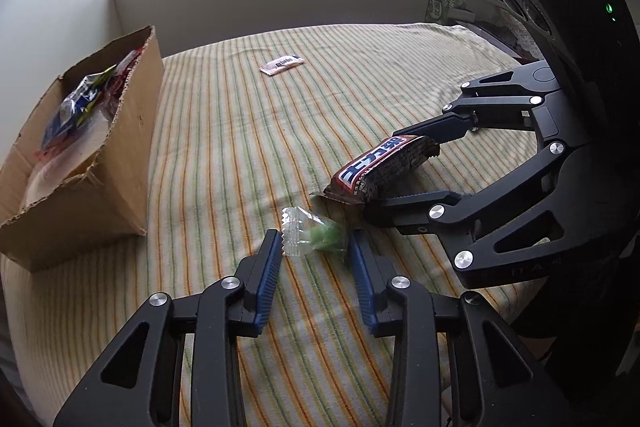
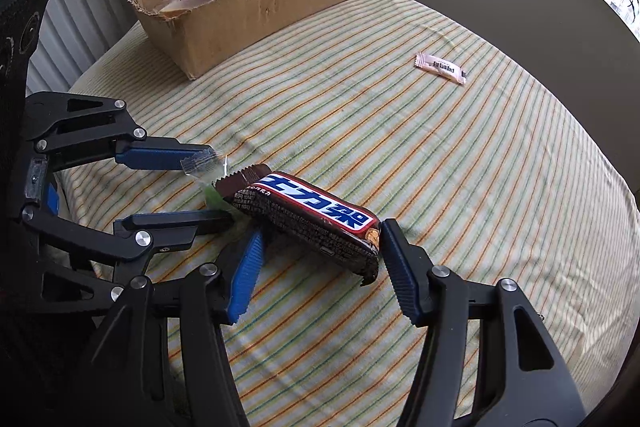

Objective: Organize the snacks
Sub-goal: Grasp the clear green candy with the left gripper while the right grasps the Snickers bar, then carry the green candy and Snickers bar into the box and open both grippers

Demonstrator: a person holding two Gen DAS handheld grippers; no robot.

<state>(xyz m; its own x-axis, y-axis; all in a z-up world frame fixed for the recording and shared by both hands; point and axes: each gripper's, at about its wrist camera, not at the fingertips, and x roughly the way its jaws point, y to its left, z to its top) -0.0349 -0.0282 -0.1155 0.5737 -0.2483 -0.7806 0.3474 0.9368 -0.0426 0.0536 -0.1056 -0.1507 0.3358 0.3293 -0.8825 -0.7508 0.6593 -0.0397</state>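
Now mid-pickup: left gripper [image 1: 314, 247] straddling candy [image 1: 316, 237], right gripper [image 2: 320, 251] straddling bar [image 2: 308, 217], both part open, neither clamped. Next: squeeze, lift, carry to box [image 2: 256, 11] upper left.

The cloth [image 2: 440, 187] is cream with thin orange and green stripes. The chocolate bar [image 2: 312, 217] is dark brown with a blue-and-white logo edged red. The clear candy wrapper [image 1: 316, 237] shows green inside. Upper right, the small sachet [image 2: 440, 67] is pale pink. The box [image 2: 256, 15] is plain brown cardboard.
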